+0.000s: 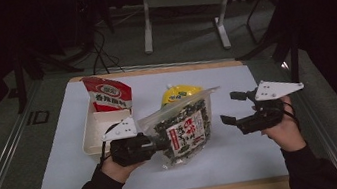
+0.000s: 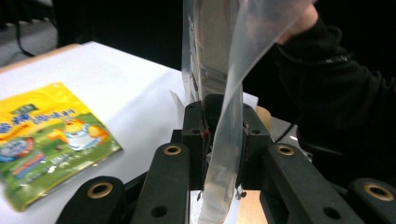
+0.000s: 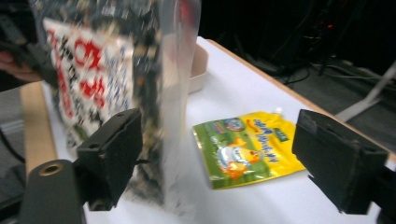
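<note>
- Left tool [image 1: 156, 143] is clamped on the clear edge of the seaweed bag [image 1: 186, 132], holding it tilted above the desk [image 1: 247, 158].
- Right tool [image 1: 233, 109], jaws spread wide with nothing between them, sits just beside the bag.
- Yellow pouch [image 1: 179, 94] lies behind the bag.

Dim lab or studio workspace
White-topped table [image 1: 246, 156], dark curtains, floor cables [image 1: 99, 51] and a bench frame [image 1: 183, 1] behind

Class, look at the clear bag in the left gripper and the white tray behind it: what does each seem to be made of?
Clear bag: thin glossy plastic film, seemingly; its see-through edge bends between the left gripper pads.
White tray: probably matte rigid plastic, with smooth, even walls; the pictures leave it open.
</note>
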`<action>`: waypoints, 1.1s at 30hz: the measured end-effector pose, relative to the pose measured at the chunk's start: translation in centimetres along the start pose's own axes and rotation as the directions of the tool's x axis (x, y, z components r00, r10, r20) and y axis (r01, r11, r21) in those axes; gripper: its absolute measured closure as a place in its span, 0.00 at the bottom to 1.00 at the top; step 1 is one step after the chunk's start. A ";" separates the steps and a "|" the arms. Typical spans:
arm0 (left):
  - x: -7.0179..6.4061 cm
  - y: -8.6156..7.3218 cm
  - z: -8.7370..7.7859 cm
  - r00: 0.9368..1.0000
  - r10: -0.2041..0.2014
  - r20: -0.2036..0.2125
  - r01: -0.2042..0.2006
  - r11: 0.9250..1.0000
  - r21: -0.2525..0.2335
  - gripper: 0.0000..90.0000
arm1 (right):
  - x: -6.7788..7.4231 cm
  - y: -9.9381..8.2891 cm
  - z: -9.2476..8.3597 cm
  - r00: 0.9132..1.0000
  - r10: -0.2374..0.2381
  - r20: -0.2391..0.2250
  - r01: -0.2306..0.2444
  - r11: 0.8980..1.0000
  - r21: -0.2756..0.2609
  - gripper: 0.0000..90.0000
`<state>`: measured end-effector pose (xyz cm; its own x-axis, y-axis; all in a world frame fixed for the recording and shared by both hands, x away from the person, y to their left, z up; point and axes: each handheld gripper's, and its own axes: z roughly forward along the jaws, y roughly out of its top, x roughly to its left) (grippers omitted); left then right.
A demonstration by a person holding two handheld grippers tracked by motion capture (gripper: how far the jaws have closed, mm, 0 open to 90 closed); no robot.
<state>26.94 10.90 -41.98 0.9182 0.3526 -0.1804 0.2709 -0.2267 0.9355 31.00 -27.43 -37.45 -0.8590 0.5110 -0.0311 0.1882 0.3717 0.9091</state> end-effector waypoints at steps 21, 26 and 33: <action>1.9 1.0 -7.0 0.982 -0.012 -0.189 0.003 0.999 -0.048 0.88 | -1.2 -4.3 1.7 0.992 0.102 -0.077 -0.104 0.994 -0.022 0.16; 2.5 0.6 -8.9 0.969 -0.026 -0.245 0.016 0.999 -0.042 0.88 | -1.6 -4.8 1.8 0.989 0.116 -0.093 -0.119 0.992 -0.030 0.16; 3.6 0.2 -11.9 0.939 -0.023 -0.342 0.012 0.999 -0.035 0.88 | -1.8 -5.3 2.0 0.989 0.113 -0.095 -0.116 0.993 -0.030 0.16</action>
<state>26.86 22.89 -38.84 0.7575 0.6469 -0.0875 0.2719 -0.1907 0.9432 32.52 -28.71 -43.02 -0.8734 0.4741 0.1112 0.2725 0.2866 0.9185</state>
